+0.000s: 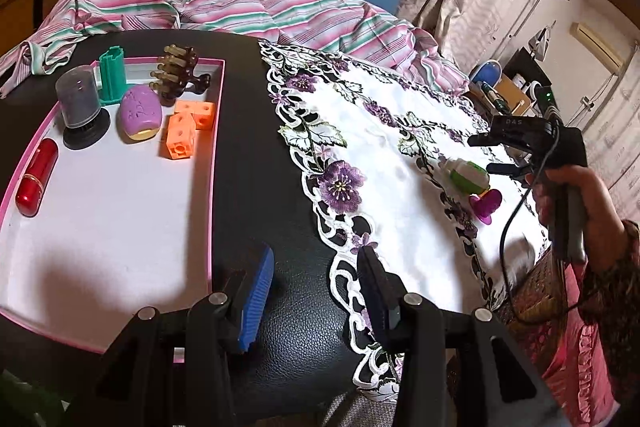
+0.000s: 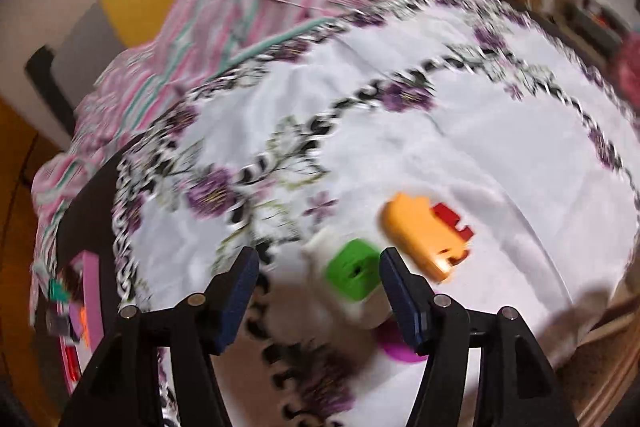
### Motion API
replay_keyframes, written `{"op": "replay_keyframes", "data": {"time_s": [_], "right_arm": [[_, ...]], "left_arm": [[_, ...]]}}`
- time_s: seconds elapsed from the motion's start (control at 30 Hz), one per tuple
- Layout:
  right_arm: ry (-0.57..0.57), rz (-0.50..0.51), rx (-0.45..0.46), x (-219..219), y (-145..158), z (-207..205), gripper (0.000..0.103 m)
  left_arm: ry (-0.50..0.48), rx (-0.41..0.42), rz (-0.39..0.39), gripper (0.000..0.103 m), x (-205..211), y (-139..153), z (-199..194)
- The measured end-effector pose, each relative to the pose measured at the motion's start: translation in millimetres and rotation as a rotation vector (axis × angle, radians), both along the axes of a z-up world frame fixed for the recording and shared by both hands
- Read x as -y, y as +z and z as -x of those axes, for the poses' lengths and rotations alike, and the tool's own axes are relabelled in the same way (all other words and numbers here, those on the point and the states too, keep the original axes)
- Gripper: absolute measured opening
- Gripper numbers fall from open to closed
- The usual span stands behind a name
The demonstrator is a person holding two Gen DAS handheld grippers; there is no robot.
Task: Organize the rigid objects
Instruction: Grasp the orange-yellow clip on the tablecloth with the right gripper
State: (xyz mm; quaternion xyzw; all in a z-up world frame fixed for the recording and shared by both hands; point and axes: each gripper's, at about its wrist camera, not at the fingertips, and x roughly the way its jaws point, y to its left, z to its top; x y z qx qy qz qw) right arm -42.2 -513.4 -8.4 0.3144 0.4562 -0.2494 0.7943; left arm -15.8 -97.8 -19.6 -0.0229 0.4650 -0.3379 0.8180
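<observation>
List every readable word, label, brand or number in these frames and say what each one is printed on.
"DAS": on the black top of the right gripper, left wrist view; any further letters are unreadable.
Purple egg-shaped item: embossed marks, not legible.
Right wrist view: too blurred, no text readable.

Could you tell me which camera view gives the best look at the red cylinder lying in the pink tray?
The left wrist view: the red cylinder lies sharp and fully visible at the left edge of the pink tray. In the right wrist view the tray is a blurred sliver at the lower left, with only a red smear.
</observation>
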Motion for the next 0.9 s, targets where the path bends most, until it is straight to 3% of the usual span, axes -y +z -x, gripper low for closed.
{"op": "replay_keyframes", "data": {"time_s": [0.37,0.5,0.63,0.7,0.8,0.9], "right_arm": [[-0.019,-0.038,-0.045,20.7,-20.0,-10.6,0.064],[0.038,-0.115,-0.007,7.5,-24.6,-19.0,0.064],[0.208,-0.231,0.037,-27.3,-27.4,-32.6,0.064],[0.243,-0.197,0.052,-34.8,-16.5,-32.5,0.062],[0.145,-0.144,0.085,-14.1,4.3,-18.2,0.062],[-0.005,-0.068,0.04,24.5,14.5,1.8,0.062]], "left_arm": [[0.013,-0.015,-0.003,0.044,-0.3,-3.2,0.0],[0.013,-0.021,0.0,0.044,1.4,-3.9,0.6],[0.01,-0.021,-0.003,0.044,2.8,-3.8,0.5],[0.011,-0.021,-0.004,0.044,3.8,-3.9,0.2],[0.01,-0.025,-0.006,0.044,5.3,-5.1,0.2],[0.004,-0.031,-0.006,0.044,9.0,-6.5,0.7]]}}
